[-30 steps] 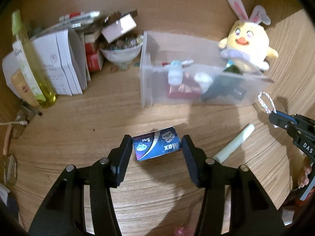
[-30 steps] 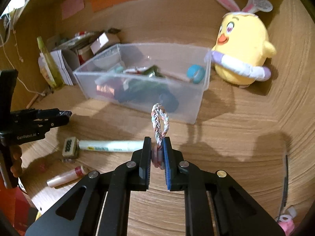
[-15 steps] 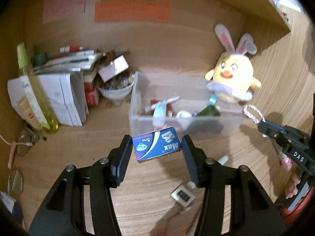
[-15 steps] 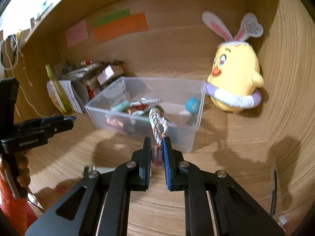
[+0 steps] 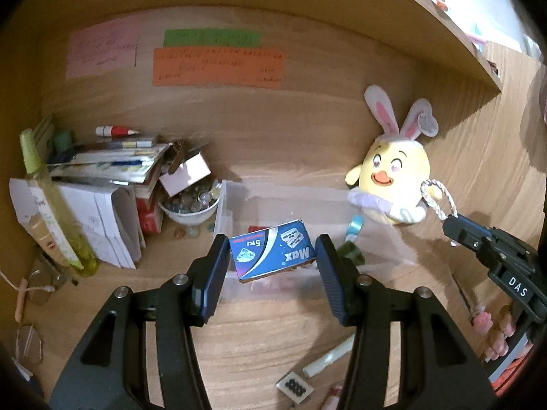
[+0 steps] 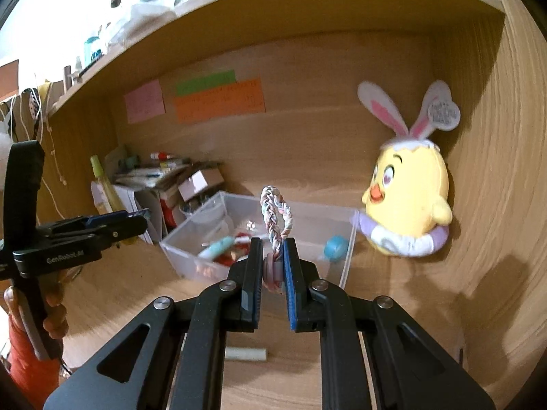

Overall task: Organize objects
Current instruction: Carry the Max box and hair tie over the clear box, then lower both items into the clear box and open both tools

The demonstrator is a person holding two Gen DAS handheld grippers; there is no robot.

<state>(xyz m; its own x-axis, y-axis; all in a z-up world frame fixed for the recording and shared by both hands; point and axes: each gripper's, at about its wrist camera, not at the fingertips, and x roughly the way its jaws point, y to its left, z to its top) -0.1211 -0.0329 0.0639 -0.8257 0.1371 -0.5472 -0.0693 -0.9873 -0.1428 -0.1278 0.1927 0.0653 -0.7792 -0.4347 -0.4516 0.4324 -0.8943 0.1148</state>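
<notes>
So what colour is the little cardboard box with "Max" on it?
The small cardboard Max box is dark blue with a white swoosh, clearest in the left wrist view.

Back wall: light wood-grain panel (image 5: 324, 109), warmly lit.
Notes on wall: pink paper sheet (image 5: 101, 49), green paper strip (image 5: 212, 38), orange paper sheet (image 5: 218, 67), all with handwriting too small to read.
Overhead: wooden shelf board (image 6: 307, 17) carrying blurred clutter.
Right side: wood-grain side panel (image 6: 495, 136).
Surface: wood-grain desktop (image 5: 266, 335).
</notes>
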